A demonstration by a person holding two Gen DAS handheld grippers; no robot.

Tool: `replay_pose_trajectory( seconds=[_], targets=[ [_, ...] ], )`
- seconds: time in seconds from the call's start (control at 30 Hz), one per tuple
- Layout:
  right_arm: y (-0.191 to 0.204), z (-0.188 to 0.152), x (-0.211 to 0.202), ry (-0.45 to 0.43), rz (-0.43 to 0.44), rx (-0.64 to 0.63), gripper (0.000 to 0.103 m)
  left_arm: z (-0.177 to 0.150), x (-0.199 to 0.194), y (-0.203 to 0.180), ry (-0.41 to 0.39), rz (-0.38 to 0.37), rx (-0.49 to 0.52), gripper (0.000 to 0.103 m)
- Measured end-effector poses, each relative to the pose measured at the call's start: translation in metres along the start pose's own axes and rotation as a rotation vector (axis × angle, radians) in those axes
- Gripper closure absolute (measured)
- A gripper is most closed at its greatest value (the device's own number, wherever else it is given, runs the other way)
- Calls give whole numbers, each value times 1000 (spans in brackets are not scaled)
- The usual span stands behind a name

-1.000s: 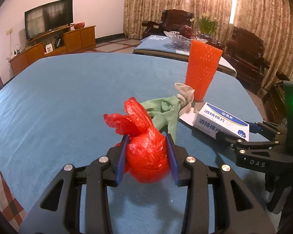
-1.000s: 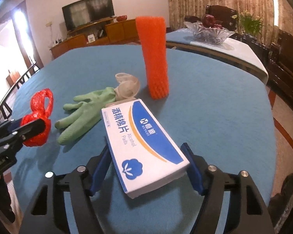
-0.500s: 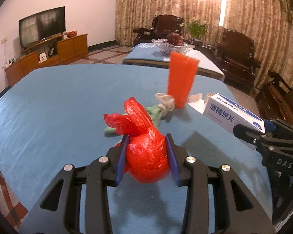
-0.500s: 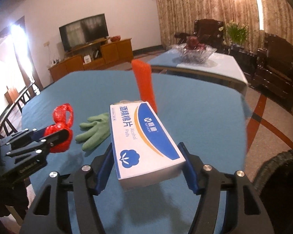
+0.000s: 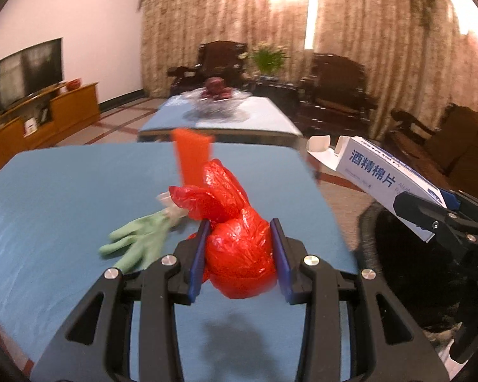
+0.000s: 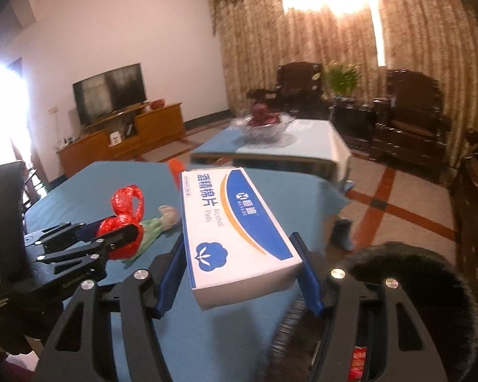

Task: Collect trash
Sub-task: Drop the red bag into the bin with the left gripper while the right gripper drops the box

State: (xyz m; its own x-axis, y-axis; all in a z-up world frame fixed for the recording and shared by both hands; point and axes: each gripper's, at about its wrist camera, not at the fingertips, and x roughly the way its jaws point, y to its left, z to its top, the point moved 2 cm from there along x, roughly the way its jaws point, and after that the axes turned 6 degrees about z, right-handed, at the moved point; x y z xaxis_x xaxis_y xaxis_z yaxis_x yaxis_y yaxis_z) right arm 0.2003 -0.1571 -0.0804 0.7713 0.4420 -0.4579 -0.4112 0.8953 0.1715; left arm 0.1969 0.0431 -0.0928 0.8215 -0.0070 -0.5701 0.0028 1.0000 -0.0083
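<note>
My left gripper (image 5: pixel 239 227) is shut on a crumpled red plastic bag (image 5: pixel 239 254) and holds it above the blue table (image 5: pixel 79 184). In the right wrist view that bag (image 6: pixel 127 203) and the left gripper (image 6: pixel 124 232) show at the left. My right gripper (image 6: pixel 239 245) is shut on a white and blue alcohol-pad box (image 6: pixel 235 222), lifted past the table's right edge. From the left wrist view the box (image 5: pixel 376 172) has an open end flap. A green glove (image 5: pixel 137 238) and an orange foam sleeve (image 5: pixel 191 156) stay on the table.
A dark round bin (image 6: pixel 414 273) stands on the floor by the table's right edge, under the right gripper; it also shows as a dark bin (image 5: pixel 398 270) in the left wrist view. Beyond are a low table with a fruit bowl (image 6: pixel 264 127), armchairs and a TV cabinet.
Both grippers have risen and swung to the right with their loads. The box has left the table and now hangs near the dark bin. The glove and sleeve stayed put.
</note>
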Motion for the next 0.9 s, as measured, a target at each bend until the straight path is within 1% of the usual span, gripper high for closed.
replay_pose_trajectory(
  seconds=[0.13,0.33,0.4,0.43,0.57,0.67,0.77,0.8,0.83,0.87,0.9],
  targets=[
    [-26,-2,-33,-33,-70,24,41,7,0,-39,-12,-74,35,67],
    [-67,-11,-71,-57,-183,68,41,13,2,-102,-27,-181,87,67],
    [-80,-14,-76,-56,-212,85,41,15,2,-124,-35,-219,107,67],
    [-88,-17,-81,-53,-233,95,41,16,2,-128,-37,-230,114,67],
    [-113,-29,-89,-35,-290,120,41,17,4,-165,-39,-294,137,67],
    [-131,-38,-91,-16,-328,143,42,14,9,-193,-28,-344,155,67],
    [-146,-50,-95,13,-354,160,42,12,14,-210,-15,-374,168,67],
    [-149,-53,-97,19,-366,164,42,11,17,-218,-7,-394,177,66],
    [-153,-55,-96,26,-374,172,38,9,20,-223,7,-417,186,66],
    [-158,-59,-97,38,-380,184,32,8,22,-228,19,-429,192,61],
    [-160,-62,-98,41,-392,190,28,6,25,-232,28,-443,192,49]
  ],
)
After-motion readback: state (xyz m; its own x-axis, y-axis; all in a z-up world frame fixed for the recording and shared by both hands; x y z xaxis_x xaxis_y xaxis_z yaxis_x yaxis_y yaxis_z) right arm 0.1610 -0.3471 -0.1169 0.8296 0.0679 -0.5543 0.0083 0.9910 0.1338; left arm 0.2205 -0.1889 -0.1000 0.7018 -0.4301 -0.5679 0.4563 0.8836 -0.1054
